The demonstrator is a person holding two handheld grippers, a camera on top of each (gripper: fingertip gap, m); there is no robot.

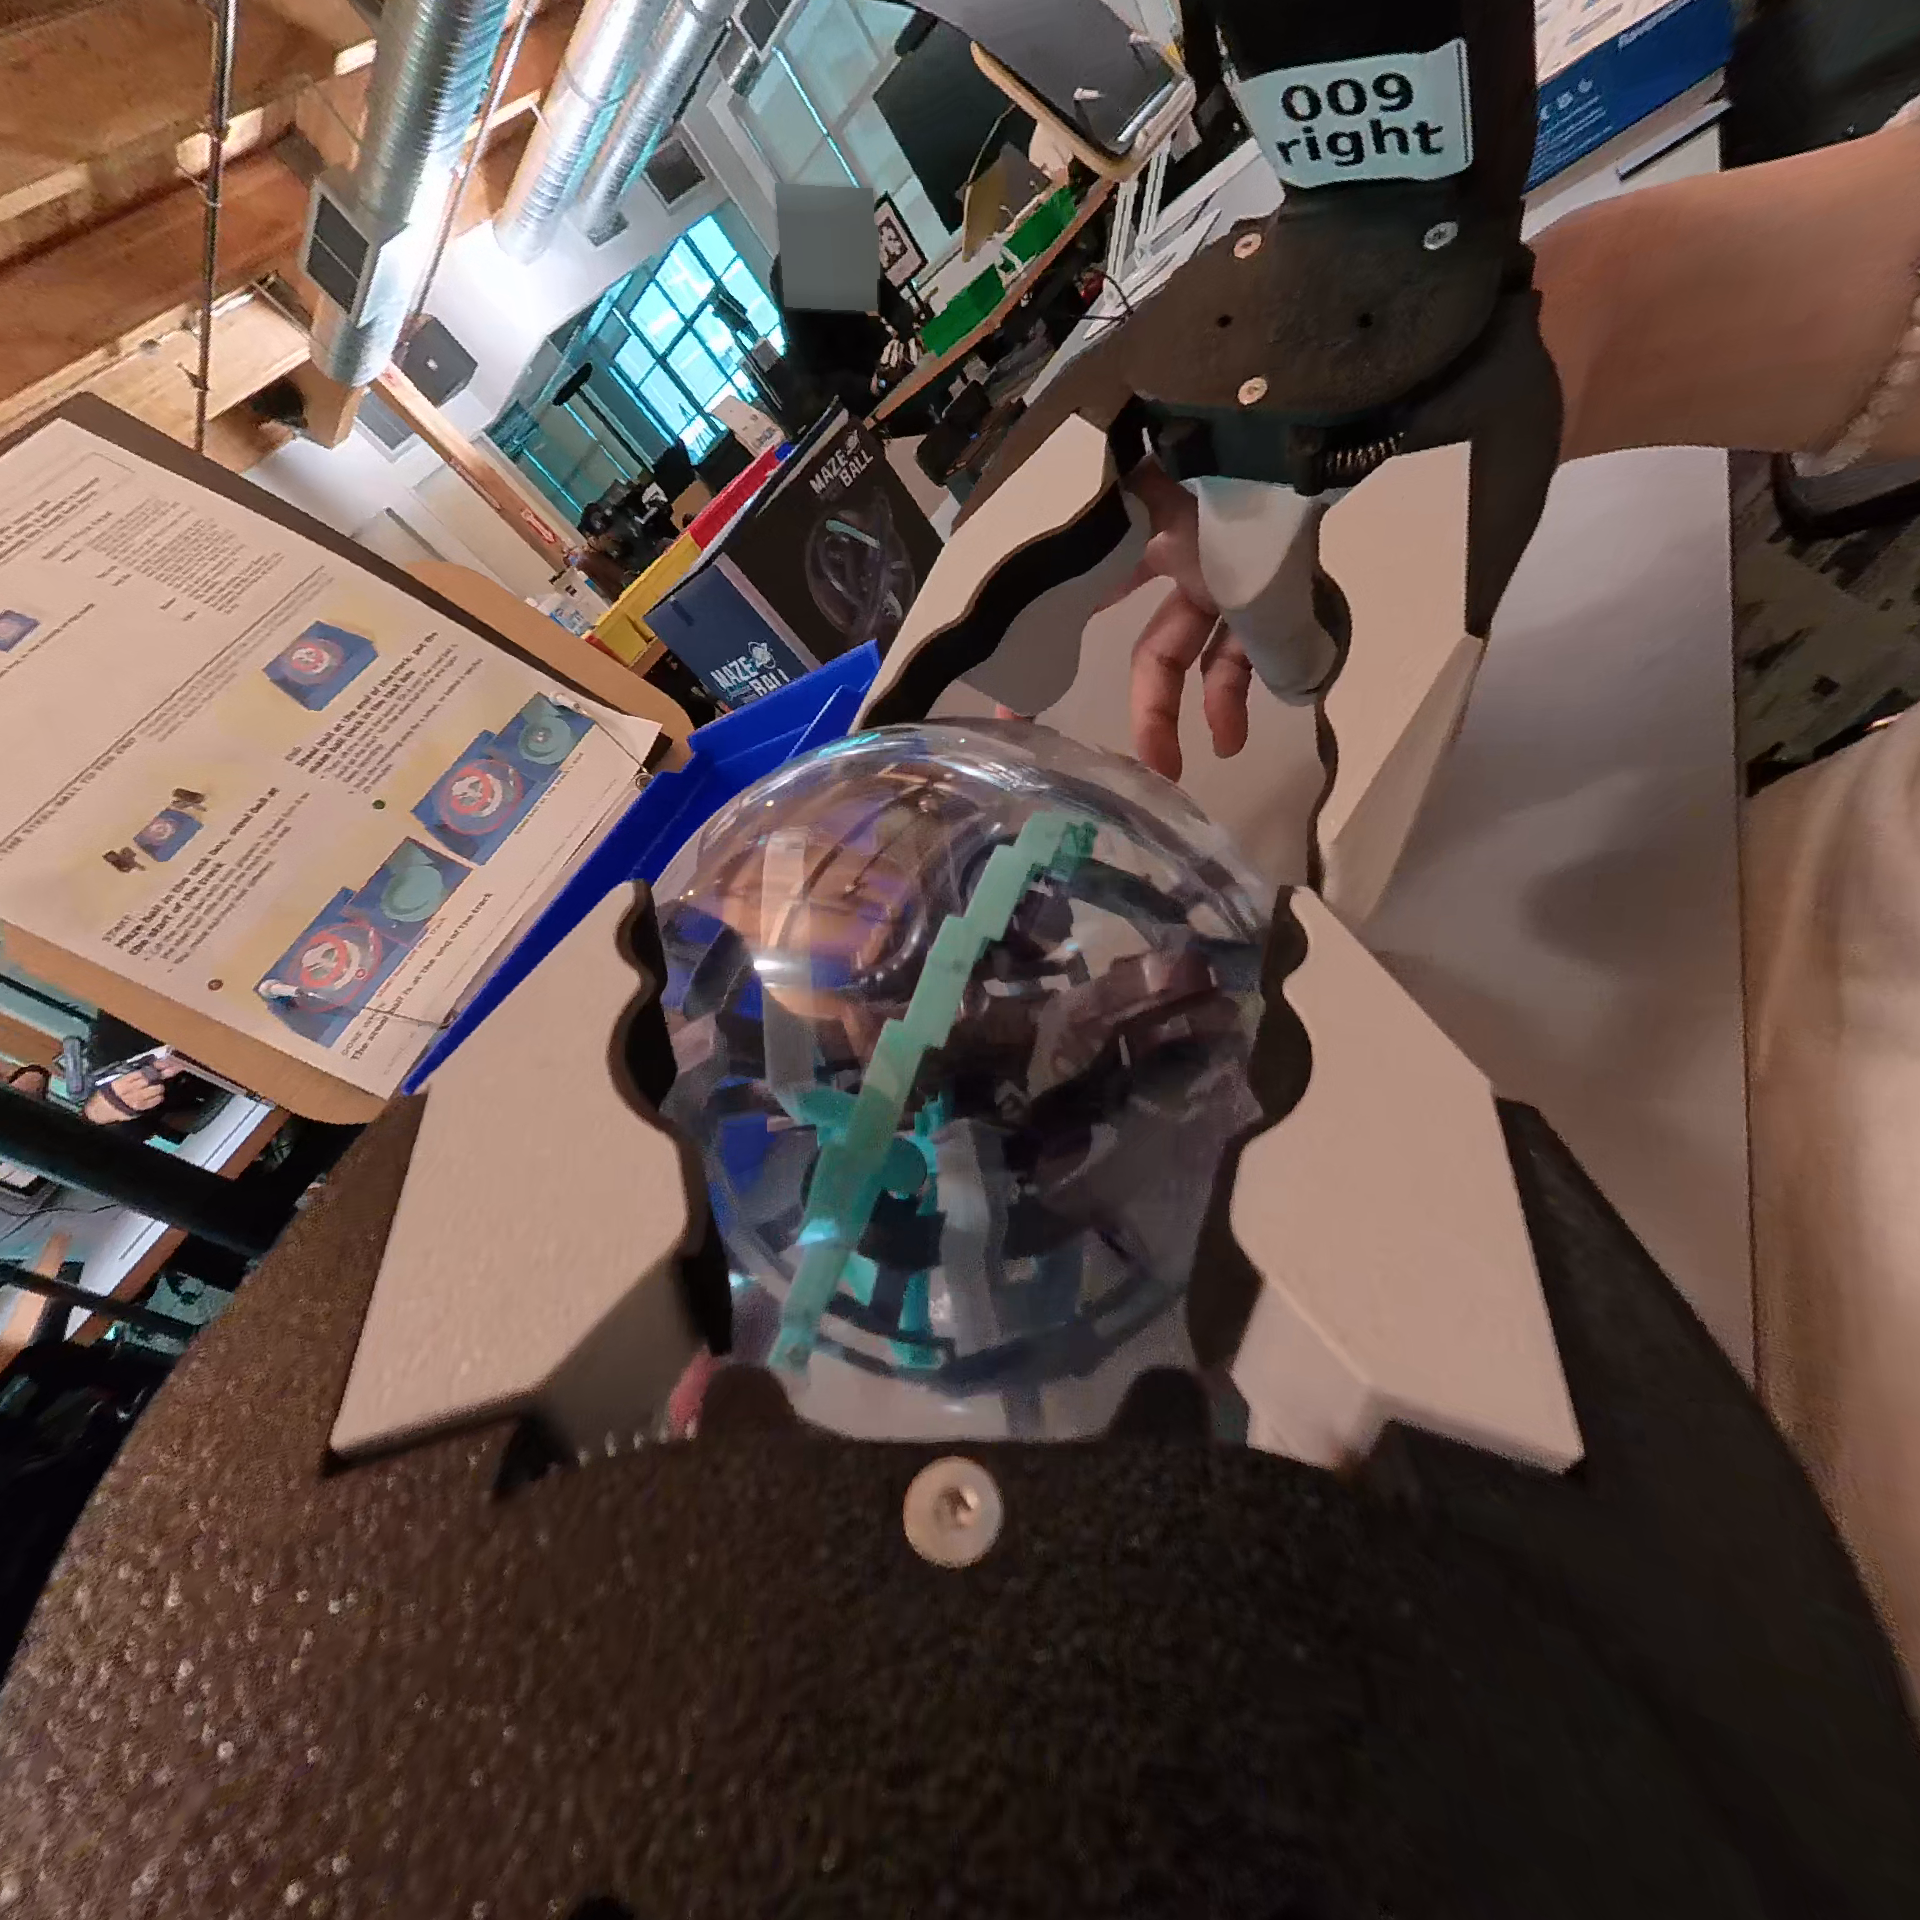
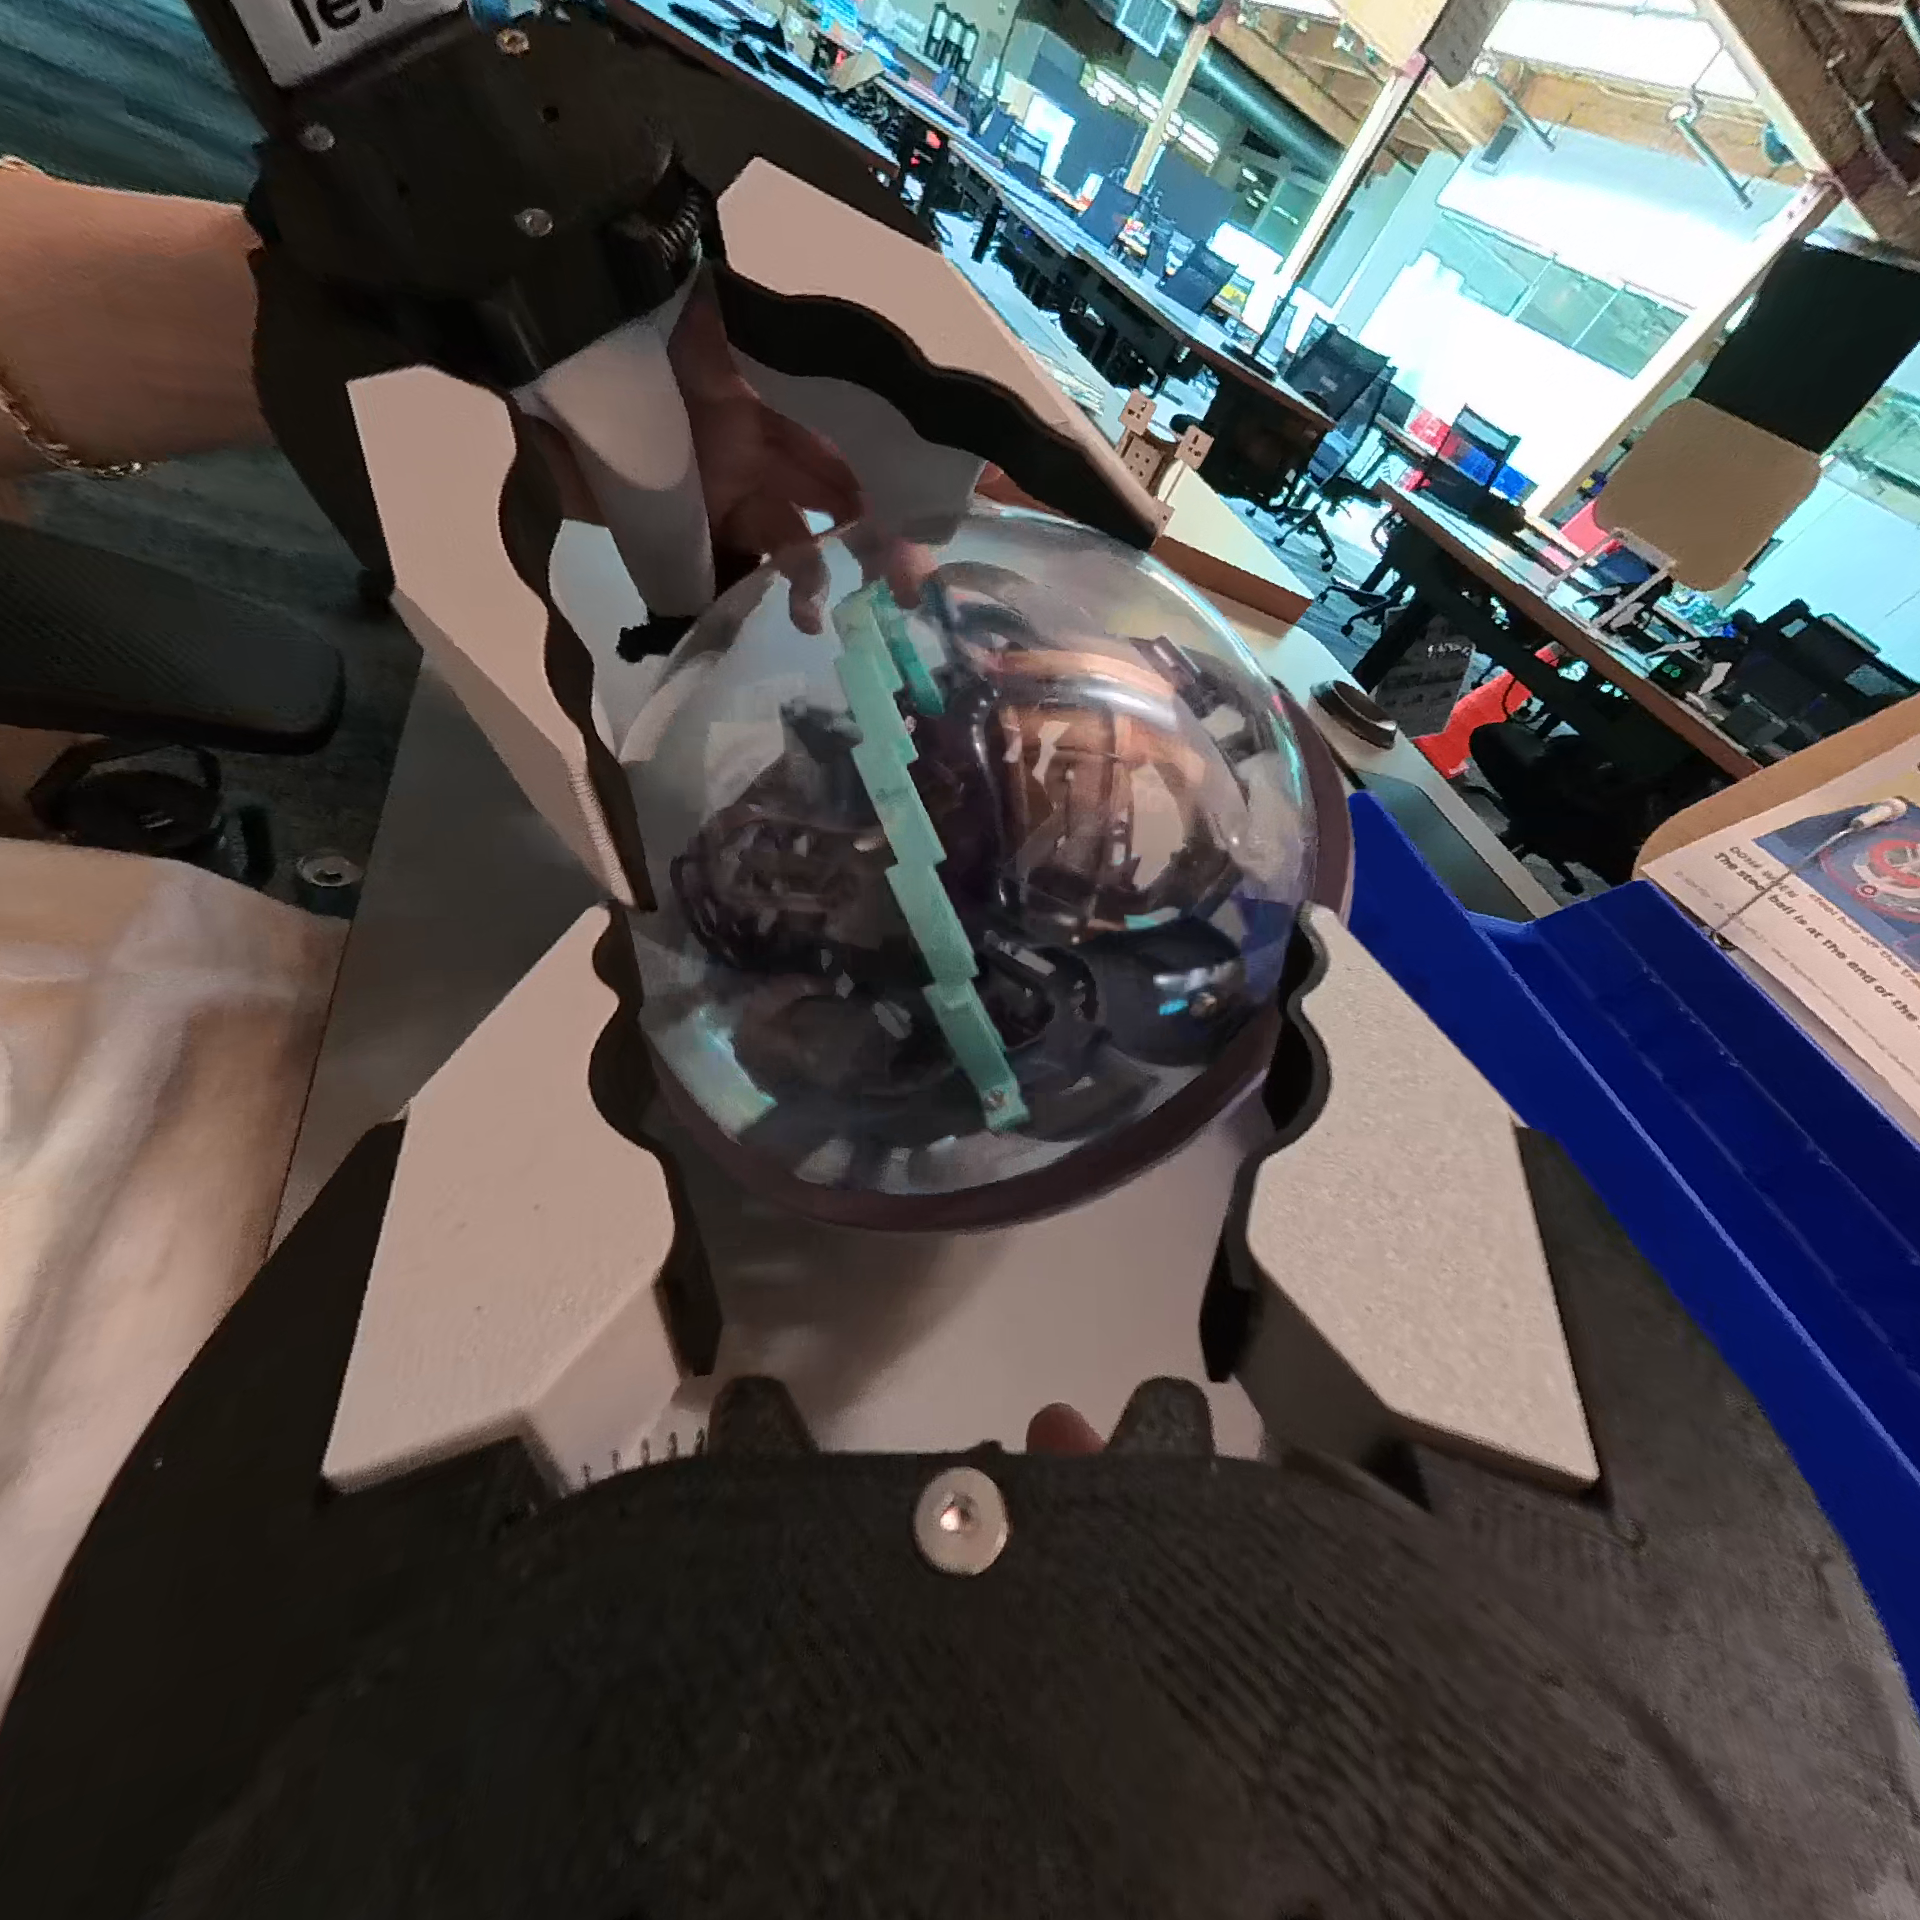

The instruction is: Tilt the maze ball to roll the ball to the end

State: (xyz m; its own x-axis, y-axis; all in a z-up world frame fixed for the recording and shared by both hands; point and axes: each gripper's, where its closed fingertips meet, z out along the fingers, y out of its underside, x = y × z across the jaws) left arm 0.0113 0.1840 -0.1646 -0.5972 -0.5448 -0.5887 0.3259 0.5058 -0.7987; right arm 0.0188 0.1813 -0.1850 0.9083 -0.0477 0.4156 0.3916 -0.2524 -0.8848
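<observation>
Clear plastic maze ball (image 1: 961,1081), teal stepped track inside, is held above the blue bin (image 2: 1662,1091). Left gripper (image 1: 961,1039) and right gripper (image 2: 956,997) are each clamped across it from opposite sides. Judged light, rigid, slippery; widest girth suits gripping. Small ball not discernible.

The small ball inside the maze ball (image 1: 961,1049) cannot be made out.

Blue bin (image 2: 1621,1049) beside instruction sheet (image 1: 260,727)
</observation>
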